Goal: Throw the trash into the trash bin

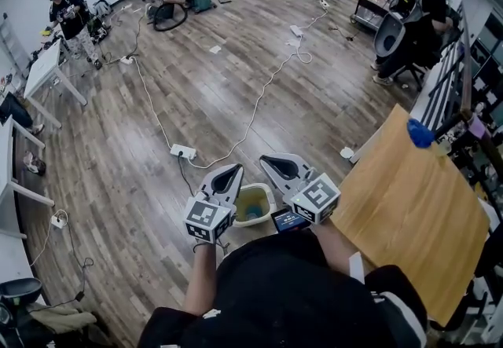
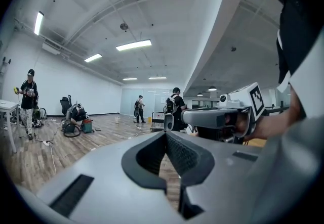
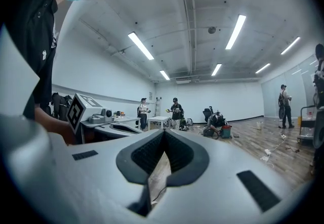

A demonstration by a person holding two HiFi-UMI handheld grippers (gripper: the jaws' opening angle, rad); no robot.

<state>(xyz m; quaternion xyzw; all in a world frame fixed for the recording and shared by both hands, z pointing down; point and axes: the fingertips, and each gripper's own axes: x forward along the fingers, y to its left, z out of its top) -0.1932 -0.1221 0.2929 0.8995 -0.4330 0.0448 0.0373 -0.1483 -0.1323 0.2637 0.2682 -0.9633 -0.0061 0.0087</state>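
A small cream trash bin (image 1: 265,199) stands on the wood floor right below my hands, with something yellow-green and blue inside. In the head view my left gripper (image 1: 230,175) is over the bin's left rim and my right gripper (image 1: 275,161) over its right rim. Both are raised and point forward, roughly level. The left gripper (image 2: 165,133) has its jaws together at the tips with nothing between them. The right gripper (image 3: 164,132) is likewise shut and empty. Each gripper view shows the other gripper beside it: the right one (image 2: 223,117) and the left one (image 3: 104,123).
A wooden table (image 1: 409,205) stands close on my right, with a blue object (image 1: 419,134) at its far end. A white power strip (image 1: 183,152) and long cables (image 1: 259,107) lie on the floor ahead. Several people work at the far side of the room, and white desks (image 1: 43,71) line the left.
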